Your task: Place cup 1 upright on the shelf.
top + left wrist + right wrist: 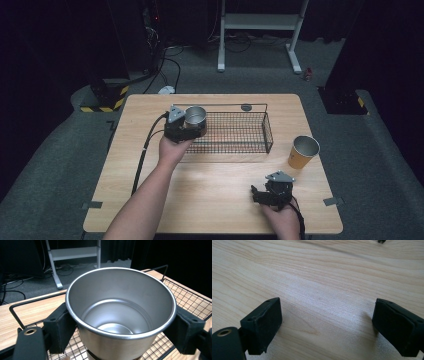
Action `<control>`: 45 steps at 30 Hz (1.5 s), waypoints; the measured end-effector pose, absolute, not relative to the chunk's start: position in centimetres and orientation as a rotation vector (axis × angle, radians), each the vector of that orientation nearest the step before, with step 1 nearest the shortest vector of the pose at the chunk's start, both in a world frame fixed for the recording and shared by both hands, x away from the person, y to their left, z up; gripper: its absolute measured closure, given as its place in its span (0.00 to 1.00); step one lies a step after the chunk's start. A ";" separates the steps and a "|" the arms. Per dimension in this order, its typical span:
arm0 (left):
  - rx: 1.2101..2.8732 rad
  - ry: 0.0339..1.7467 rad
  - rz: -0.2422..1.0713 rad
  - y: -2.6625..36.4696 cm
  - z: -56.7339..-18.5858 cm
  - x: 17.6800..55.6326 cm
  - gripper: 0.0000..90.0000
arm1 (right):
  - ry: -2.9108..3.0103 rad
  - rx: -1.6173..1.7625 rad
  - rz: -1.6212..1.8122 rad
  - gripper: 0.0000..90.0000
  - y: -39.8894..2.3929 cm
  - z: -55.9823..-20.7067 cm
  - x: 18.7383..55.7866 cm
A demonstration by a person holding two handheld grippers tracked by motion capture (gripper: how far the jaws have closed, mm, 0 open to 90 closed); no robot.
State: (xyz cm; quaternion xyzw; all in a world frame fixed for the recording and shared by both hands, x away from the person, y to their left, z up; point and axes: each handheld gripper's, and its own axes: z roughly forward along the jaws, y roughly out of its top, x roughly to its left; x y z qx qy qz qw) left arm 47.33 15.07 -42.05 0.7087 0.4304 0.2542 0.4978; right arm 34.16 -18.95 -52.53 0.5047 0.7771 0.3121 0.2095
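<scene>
- Dark curtains and a grey carpeted floor ring a pale wooden table [215,185] at mid-frame of the high view, with a white stand [260,22] along the top edge.
- At centre left of that view, the left gripper [192,125] is clamped on a steel cup [195,116], which hangs over the left end of a black wire basket [240,132]; whether its base touches the mesh cannot be told.
- Seen from the left gripper view, the black pads [60,330] press on opposite sides of the cup's wall just under its rolled rim, and the mouth faces up, tilted a little toward the lens (nothing visible inside).
- Judged by its look, the cup is light, rigid and thin-walled; the brushed metal is probably slick, so a hold just below the rim, where the flare widens, seems the safest place to grip, with the lip as a stop against sliding.
- At lower right of the high view, the right gripper [272,192] rests low over bare wood, its jaws standing wide apart with nothing between them.
- An orange paper cup [302,152] stands upright at centre right, clear of the basket's right end.
</scene>
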 end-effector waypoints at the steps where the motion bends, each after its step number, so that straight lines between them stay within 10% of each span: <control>1: 1.718 1.040 0.618 15.1 -42.1 47.4 0.21 | 2.161 1.404 0.868 0.10 -18.9 -52.5 34.2; 45: 1.816 1.167 0.580 14.4 -45.6 49.9 0.21 | 2.161 1.404 0.868 0.10 -18.9 -52.5 34.2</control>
